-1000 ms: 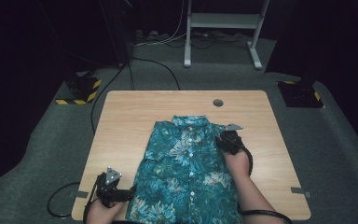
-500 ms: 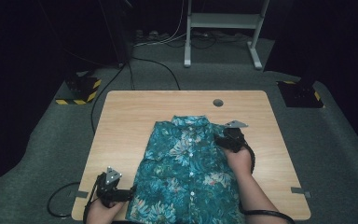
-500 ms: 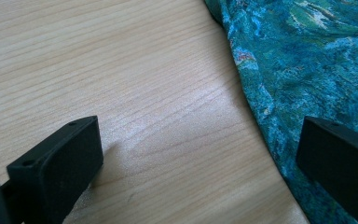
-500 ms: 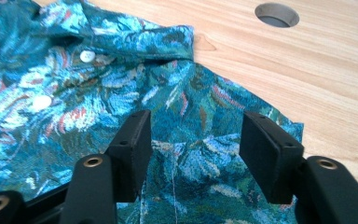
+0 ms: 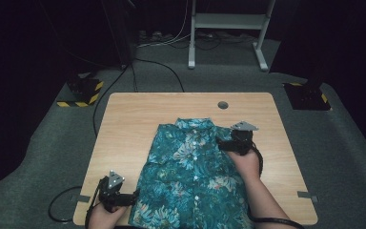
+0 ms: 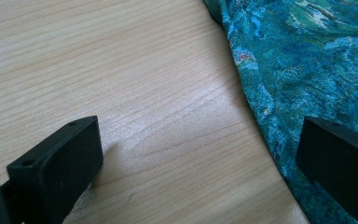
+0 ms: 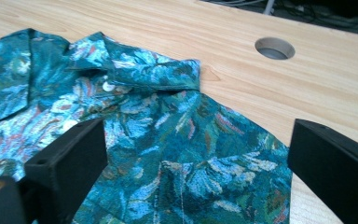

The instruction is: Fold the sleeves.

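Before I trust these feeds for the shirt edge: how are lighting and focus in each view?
High view: table lit, surroundings near black, slightly soft. Left gripper view: shirt edge sharp, faint glare on wood, near jaws blurred. Right gripper view: collar crisp, jaws soft.

A teal shirt (image 5: 190,176) with a leaf and flower print lies flat on the table.

The shirt lies front side up, with the collar (image 7: 135,65) at the far end and the hem at the near edge of the table. A row of small white buttons (image 7: 107,86) goes down its middle, and it seems to be buttoned closed. The sleeves look folded in, so the outline is almost a rectangle. The cloth has soft wrinkles near the shoulder.
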`<state>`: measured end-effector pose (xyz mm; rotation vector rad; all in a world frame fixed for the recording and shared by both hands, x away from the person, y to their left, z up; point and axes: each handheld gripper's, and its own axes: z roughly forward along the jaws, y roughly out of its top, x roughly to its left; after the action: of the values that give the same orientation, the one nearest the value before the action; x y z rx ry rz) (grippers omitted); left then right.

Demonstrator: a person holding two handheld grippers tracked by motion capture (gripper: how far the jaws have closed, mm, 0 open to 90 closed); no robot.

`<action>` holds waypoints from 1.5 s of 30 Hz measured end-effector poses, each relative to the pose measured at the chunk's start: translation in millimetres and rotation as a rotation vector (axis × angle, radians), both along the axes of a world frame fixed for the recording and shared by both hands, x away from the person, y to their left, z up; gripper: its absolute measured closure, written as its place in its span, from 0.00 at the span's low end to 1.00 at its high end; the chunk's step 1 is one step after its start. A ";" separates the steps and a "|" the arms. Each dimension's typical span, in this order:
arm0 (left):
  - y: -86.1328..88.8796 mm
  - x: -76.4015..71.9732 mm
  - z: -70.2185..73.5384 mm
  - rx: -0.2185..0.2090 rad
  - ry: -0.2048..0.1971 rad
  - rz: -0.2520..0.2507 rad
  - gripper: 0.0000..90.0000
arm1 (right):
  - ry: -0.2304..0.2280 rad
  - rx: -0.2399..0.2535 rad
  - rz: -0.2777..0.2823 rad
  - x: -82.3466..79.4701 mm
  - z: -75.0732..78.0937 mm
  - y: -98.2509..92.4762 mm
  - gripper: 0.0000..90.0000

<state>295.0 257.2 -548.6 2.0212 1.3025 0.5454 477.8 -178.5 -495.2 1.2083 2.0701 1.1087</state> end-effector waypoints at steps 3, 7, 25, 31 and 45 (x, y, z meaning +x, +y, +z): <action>0.0 0.0 0.0 0.000 0.000 0.000 0.01 | -0.012 0.010 0.005 -2.3 2.7 -0.6 0.00; 0.0 0.0 0.0 0.000 0.000 0.000 0.01 | -0.019 0.023 0.009 -5.0 5.3 -1.8 0.00; -0.1 0.0 0.0 0.000 0.000 0.000 0.01 | -0.010 0.028 0.041 -16.4 -4.0 -10.4 0.00; -0.3 0.0 0.0 0.002 0.000 0.001 0.01 | 0.005 0.034 0.043 -21.6 -9.0 -17.0 0.00; -0.5 0.1 0.0 0.003 -0.001 0.002 0.00 | 0.003 0.049 0.029 -37.7 -16.8 -37.5 0.00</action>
<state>295.1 256.7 -548.6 2.0222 1.3039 0.5488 440.1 -216.1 -512.0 1.2076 2.0801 1.1774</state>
